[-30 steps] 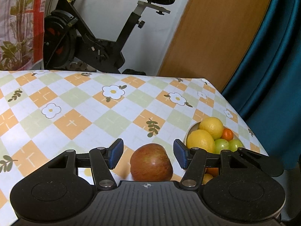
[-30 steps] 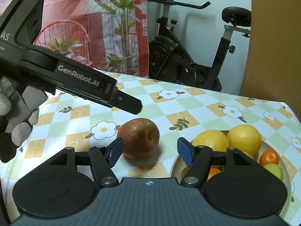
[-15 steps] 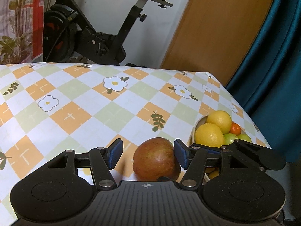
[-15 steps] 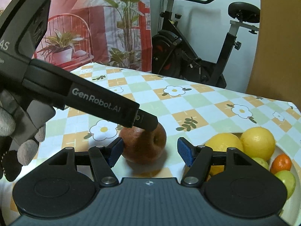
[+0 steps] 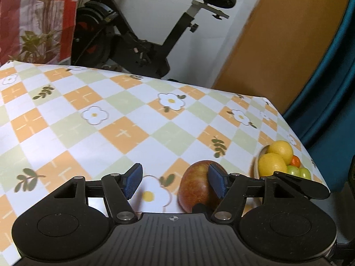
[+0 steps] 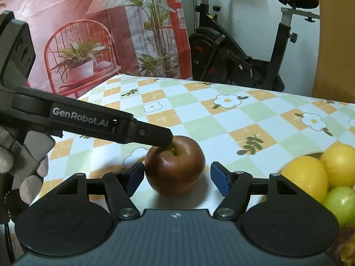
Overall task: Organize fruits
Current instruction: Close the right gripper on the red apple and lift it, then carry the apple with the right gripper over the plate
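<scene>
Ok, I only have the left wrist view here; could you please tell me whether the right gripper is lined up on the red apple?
Observer: Yes. In the right wrist view the apple sits on the table between the right gripper's open jaws, nearer its left-hand pad.
Operator: Thank you. Where does my own gripper reach?
Observer: One finger of the left gripper lies over the apple's top, with its tip by the stem hollow. Its jaws have just been opening, and the apple is under that finger, not squarely between them.
Operator: Anything else at that side?
Observer: A gloved hand holds the left gripper's handle at the picture's left edge.
</scene>
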